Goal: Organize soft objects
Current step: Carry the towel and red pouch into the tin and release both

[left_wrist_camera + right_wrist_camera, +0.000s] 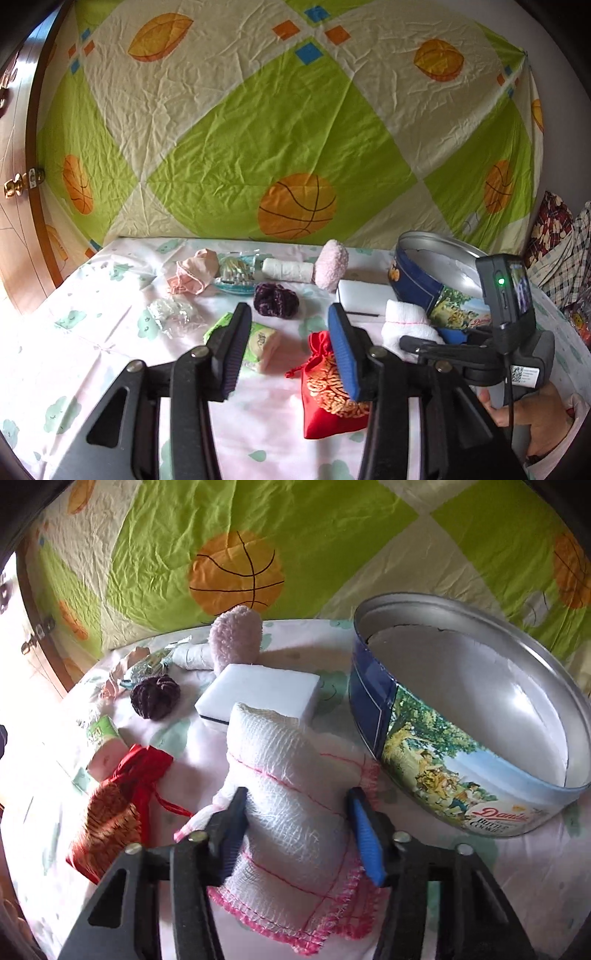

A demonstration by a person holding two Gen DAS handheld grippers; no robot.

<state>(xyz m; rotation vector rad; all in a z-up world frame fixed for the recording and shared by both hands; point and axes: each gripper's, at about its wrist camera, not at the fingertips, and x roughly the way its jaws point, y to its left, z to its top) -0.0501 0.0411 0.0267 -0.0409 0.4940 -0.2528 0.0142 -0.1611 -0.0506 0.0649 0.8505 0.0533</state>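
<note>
Right gripper (pixel 295 834) tilted down, seemingly clamped on white gauze cloth (pixel 291 794), left gripper (pixel 288 343) apart over red pouch (pixel 328 391)

Basketball-print sheet (pixel 295 129) hangs behind; wooden door (pixel 14 221) left.

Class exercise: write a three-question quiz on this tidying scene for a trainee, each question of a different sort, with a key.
1. True or false: the round blue butter cookie tin has its lid on.
2. Which thing lies between the right gripper's fingers?
A. white gauze cloth with pink stitched edges
B. red drawstring pouch with gold embroidery
C. dark purple knitted ball
3. Fill in: the white rectangular sponge block lies on the bed sheet between the fluffy pink mitt and the ______.

Key: 1 false, the tin is open. 2 A. 3 gauze cloth.
</note>
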